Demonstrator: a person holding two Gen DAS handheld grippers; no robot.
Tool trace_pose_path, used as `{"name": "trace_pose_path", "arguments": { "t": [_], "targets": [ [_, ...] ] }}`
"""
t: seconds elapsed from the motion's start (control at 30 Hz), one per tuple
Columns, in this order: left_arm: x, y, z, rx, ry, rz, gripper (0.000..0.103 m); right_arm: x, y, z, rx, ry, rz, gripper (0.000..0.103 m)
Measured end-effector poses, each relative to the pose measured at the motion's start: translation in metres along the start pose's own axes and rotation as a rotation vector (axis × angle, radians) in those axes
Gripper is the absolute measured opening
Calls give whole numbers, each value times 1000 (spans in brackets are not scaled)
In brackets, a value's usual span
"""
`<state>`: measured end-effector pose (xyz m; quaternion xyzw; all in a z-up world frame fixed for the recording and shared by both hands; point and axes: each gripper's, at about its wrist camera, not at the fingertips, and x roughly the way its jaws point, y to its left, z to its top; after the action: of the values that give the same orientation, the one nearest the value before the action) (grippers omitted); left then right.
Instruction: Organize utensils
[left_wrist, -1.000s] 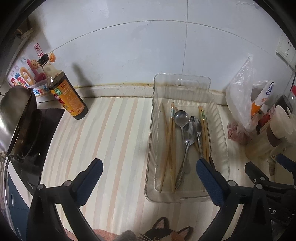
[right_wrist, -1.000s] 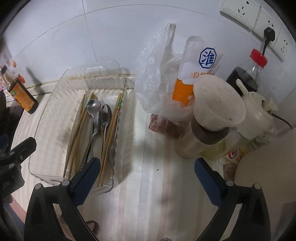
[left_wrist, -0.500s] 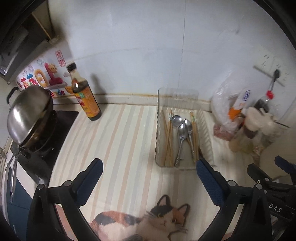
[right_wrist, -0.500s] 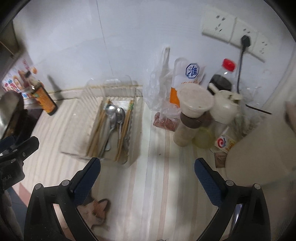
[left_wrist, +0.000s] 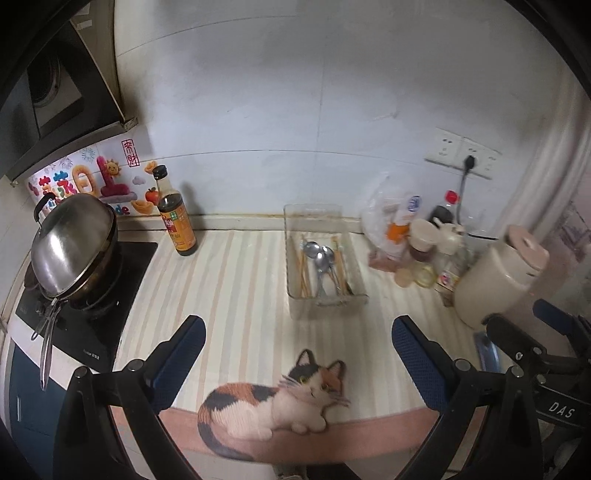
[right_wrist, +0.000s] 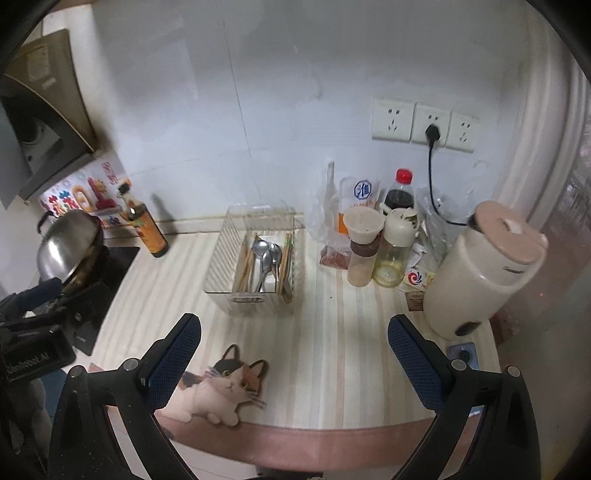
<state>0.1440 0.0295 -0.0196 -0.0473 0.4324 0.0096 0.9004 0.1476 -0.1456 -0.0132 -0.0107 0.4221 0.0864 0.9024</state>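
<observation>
left gripper (left_wrist: 297, 360): fingers wide apart, holds nothing, now far back from the tray
right gripper (right_wrist: 293, 352): wide apart too, holds nothing, pulled back
tray (right_wrist: 221, 254): clear, on the striped mat (right_wrist: 332, 332), near the wall
inside: spoons (right_wrist: 264, 258) and chopsticks (right_wrist: 246, 264), lying long ways, spoon bowls toward the wall

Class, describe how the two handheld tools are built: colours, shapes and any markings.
Each tool, left and right, has black angular linkage arms with silver rivets and two blue textured pads. White lettering reading DAS shows on one body.
</observation>
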Motion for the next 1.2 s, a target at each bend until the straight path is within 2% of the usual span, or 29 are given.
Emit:
{"name": "trace_pose_path", "arguments": {
  "t": [0.3,0.47,1.2],
  "targets": [
    [-51,0,-14,-14,9,-71,103,-62,9,-11,11,-31,65,102],
    [-63,-1,-17,-30,-1,-68,103,-76,9,-10,-1,-37,90,102],
    [-66,-7,-11,-43,-35,-1,103,-59,6,1,-24,-22,134,102]
  ]
}}
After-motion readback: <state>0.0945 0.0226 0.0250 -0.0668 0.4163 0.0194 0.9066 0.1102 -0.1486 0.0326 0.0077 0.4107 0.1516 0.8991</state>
